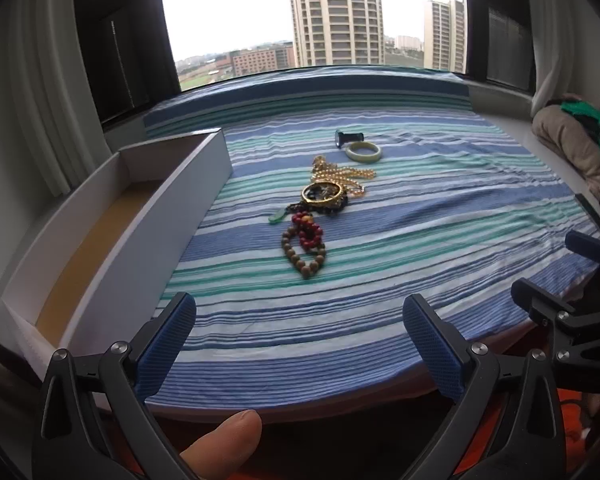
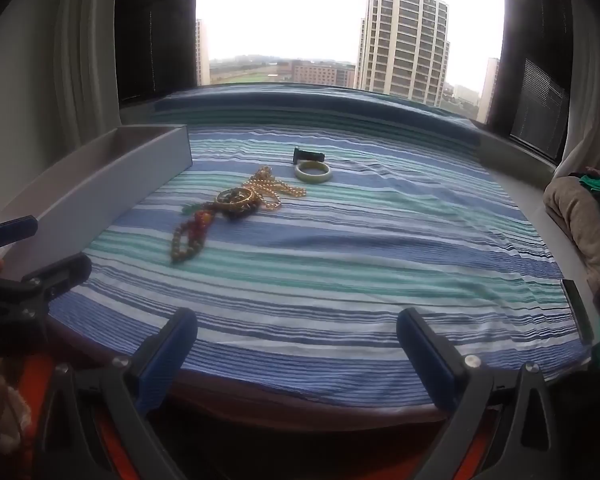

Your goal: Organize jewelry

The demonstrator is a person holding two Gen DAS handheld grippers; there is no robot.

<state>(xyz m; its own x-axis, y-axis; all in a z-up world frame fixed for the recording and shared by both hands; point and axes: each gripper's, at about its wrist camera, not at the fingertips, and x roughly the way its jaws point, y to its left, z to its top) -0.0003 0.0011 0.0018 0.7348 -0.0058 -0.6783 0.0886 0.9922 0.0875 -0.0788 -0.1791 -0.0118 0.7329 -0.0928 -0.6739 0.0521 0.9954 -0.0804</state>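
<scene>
Jewelry lies in a row on the striped cloth (image 1: 420,220): a brown bead bracelet (image 1: 306,256), a red bead bracelet (image 1: 307,229), a gold bangle (image 1: 324,193) on dark beads, a gold pearl necklace (image 1: 340,174), a pale jade bangle (image 1: 363,152) and a dark watch (image 1: 348,137). A long white box (image 1: 112,248) stands open and empty at the left. My left gripper (image 1: 300,316) is open near the front edge, short of the jewelry. My right gripper (image 2: 297,330) is open too, right of the left one. The same jewelry shows in the right wrist view: bead bracelets (image 2: 186,240), gold bangle (image 2: 236,197), jade bangle (image 2: 313,171).
A window with curtains runs along the far side. Folded beige and green fabric (image 1: 572,144) lies at the right edge. The box's long wall (image 2: 100,192) borders the cloth on the left. The right gripper's body shows at the right of the left wrist view (image 1: 572,312).
</scene>
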